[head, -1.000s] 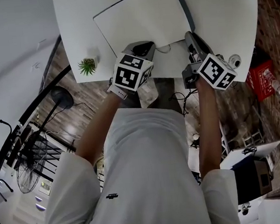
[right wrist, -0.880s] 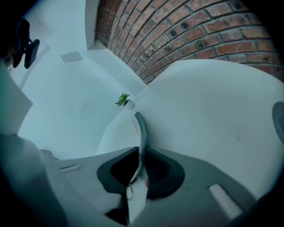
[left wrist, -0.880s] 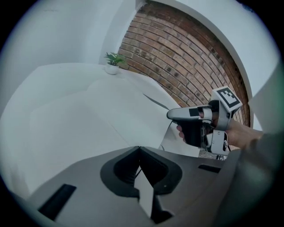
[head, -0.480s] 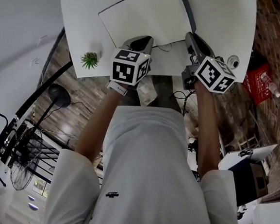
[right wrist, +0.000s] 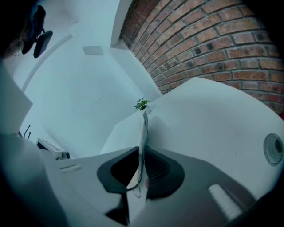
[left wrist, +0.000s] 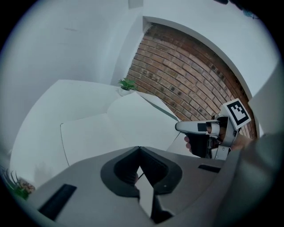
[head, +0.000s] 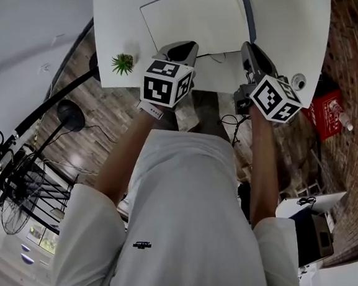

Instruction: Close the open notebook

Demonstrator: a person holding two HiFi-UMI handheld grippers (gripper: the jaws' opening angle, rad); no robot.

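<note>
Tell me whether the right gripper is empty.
No: the right gripper is pinched on a thin upright leaf of the notebook.

A: Where does the head view look from?
B: High above the person [head: 186,219], steeply down onto the surface [head: 292,11].
A: And the other two?
B: One rides the left hand-held gripper [head: 183,46], one the right hand-held gripper [head: 246,48]. Both sit low, close over the notebook [left wrist: 97,128], facing the brick wall [right wrist: 213,40]. They share the far plant [right wrist: 141,104]; the left view also catches the right one.
</note>
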